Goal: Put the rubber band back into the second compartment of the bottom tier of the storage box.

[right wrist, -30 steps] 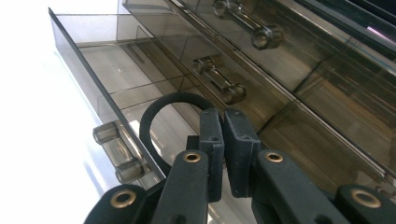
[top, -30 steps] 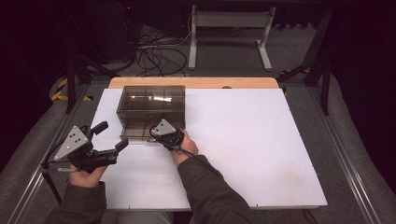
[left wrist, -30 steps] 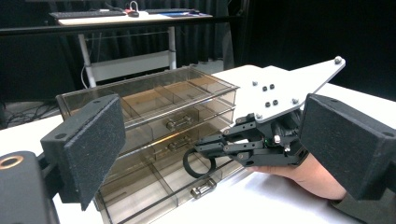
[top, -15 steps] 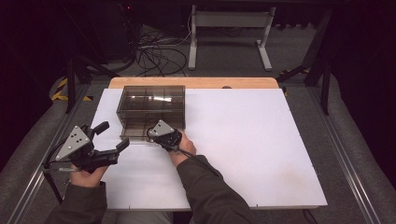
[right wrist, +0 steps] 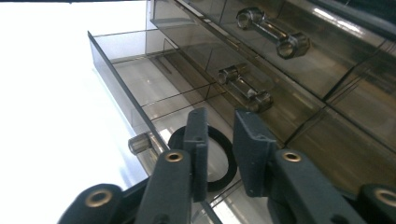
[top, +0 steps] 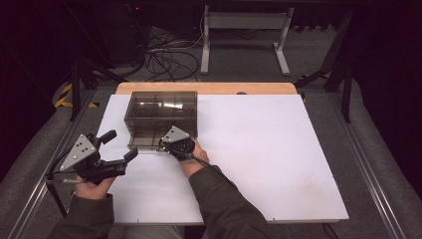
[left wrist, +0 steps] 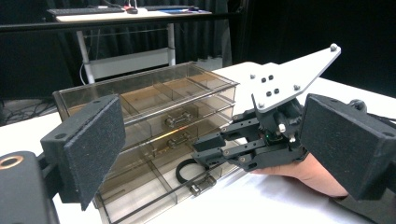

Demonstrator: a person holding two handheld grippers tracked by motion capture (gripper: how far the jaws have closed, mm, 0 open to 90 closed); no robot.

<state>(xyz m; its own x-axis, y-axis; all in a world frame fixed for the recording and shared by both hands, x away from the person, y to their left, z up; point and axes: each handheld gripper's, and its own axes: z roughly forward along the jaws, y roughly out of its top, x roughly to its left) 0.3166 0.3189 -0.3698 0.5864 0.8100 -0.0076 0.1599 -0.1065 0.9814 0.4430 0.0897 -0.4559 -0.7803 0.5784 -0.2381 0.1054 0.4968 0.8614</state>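
A smoky clear cabinet (top: 161, 112) with three drawers stands at the table's back left, and its bottom drawer (right wrist: 116, 88) is pulled out. A black ring (right wrist: 217, 135) lies flat inside that drawer, near its front wall and knob (right wrist: 140, 142). My right gripper (right wrist: 220, 116) hovers just over the ring; its jaws have just been opening and now stand a little apart, with the pads off the ring. From the left gripper view the ring (left wrist: 182, 170) sits under the right gripper (left wrist: 205, 149). My left gripper (top: 119, 145) stands wide open and empty, left of the drawer.
The white table top (top: 259, 149) stretches to the right of the cabinet. Its wooden back edge (top: 209, 88) runs behind the cabinet. Cables and a metal stand (top: 244, 30) lie on the floor beyond. Grey padded rails (top: 35, 164) flank the table.
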